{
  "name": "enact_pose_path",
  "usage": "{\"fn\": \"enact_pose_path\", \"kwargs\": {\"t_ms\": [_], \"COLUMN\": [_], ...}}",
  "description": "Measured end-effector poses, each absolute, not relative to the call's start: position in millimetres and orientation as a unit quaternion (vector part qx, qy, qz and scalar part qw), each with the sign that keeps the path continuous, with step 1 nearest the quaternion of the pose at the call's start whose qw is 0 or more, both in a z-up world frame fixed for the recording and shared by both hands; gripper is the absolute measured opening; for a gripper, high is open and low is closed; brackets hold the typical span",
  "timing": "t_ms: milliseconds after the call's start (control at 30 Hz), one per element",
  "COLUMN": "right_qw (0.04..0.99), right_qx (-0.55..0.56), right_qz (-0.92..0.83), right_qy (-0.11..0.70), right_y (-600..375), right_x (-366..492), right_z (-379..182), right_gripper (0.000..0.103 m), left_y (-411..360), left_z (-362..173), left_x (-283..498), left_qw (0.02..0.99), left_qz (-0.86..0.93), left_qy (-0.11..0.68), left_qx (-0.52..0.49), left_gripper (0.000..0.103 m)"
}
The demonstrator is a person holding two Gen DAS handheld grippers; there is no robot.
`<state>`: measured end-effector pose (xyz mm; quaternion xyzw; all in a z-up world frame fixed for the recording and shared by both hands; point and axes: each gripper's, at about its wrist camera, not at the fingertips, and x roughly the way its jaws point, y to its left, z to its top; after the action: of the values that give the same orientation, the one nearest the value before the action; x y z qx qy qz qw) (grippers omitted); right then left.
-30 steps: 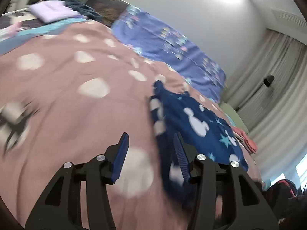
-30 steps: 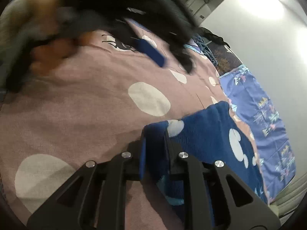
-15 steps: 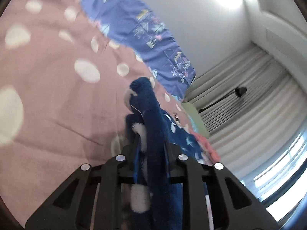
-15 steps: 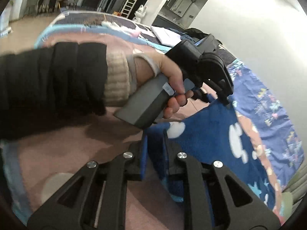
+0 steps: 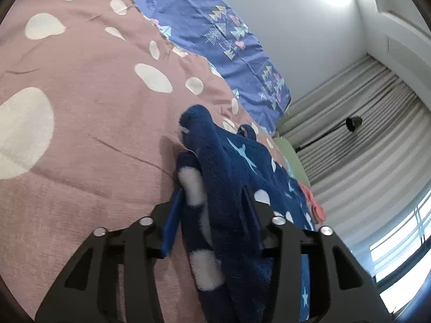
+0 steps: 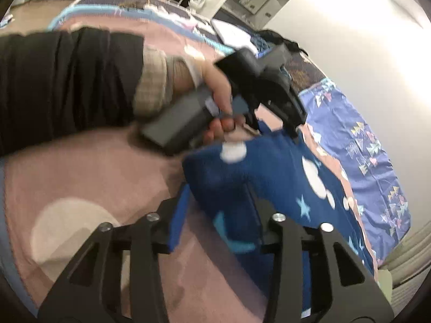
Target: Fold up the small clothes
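While both jaws are opening, the blue garment lies loose between them on the pink bedspread.

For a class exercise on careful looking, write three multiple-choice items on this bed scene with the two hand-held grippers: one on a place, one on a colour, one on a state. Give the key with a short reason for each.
1. Where does the navy garment lie?
A. on the pink spotted bedspread
B. on a wooden floor
C. in a basket

2. What colour are the pads on the grippers' fingers?
A. red
B. blue
C. yellow

3. How does the left gripper stand to the garment?
A. far from it, over bare bedspread
B. jaws apart with a fold of the cloth between them
C. clamped on a pillow

Key
1 A: the cloth rests on the pink cover with white spots in both views.
2 B: the pad beside the cloth is blue, as on the right gripper.
3 B: the jaws are opening, and the fabric ridge runs up between them.
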<state>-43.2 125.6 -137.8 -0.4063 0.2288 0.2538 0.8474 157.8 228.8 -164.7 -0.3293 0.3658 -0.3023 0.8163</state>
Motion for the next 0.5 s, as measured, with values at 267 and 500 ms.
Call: {"fn": "enact_pose_path", "kwargs": {"t_ms": [267,500], "right_qw": [0.843,0.875], "right_qx": [-0.451,-0.337], "right_qz": [0.224,0.258], "right_qy": [0.192,0.234], "right_y": [153,143], "right_x": [-25,-13], "right_z": [-155,-117], "right_gripper": [0.037,0.015], "left_y": [221,242], "left_z": [-160,-165], "left_x": [162,170], "left_qw": [0.82,0.81], "left_qz": [-0.313,-0.287], "left_qy": [0.365,0.355], "left_qx": [-0.309,-0.37], "left_gripper": [0.059,0.02]}}
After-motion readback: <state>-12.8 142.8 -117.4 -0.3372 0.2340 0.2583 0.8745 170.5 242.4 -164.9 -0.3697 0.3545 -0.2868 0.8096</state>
